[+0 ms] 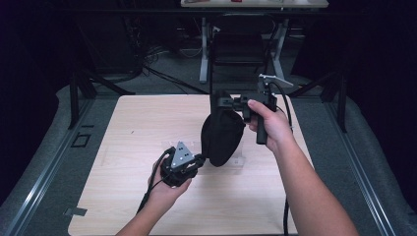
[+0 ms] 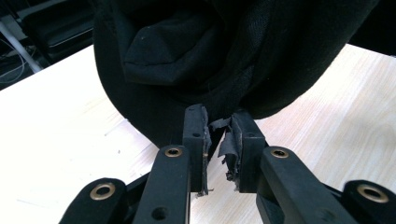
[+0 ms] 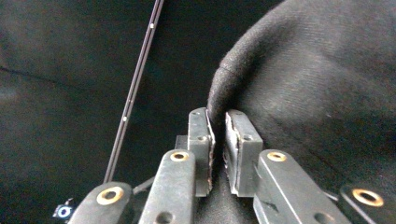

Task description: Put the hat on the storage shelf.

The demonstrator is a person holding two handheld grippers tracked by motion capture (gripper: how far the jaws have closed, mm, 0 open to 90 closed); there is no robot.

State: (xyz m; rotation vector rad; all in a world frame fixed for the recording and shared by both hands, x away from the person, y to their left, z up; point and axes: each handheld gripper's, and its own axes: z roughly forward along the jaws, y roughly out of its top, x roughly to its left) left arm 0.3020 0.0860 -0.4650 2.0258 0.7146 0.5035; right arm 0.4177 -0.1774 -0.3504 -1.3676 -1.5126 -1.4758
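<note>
Risk: the black cloth bag [image 1: 222, 133] slips out of the right gripper [image 1: 235, 103]. Its jaws are only slightly parted around the top hem, and I can't tell if the pads still press on it. If they let go, the bag drops onto the wooden table [image 1: 128, 137]. The left gripper [image 1: 199, 160] sits low at the bag's bottom edge, jaws nearly together with only frayed pad tape between them, fabric just ahead of the tips, no grip there. The bag hangs upright between both, bottom resting near the table.

Both grippers' fingers [image 2: 194, 135] nearly together
</note>
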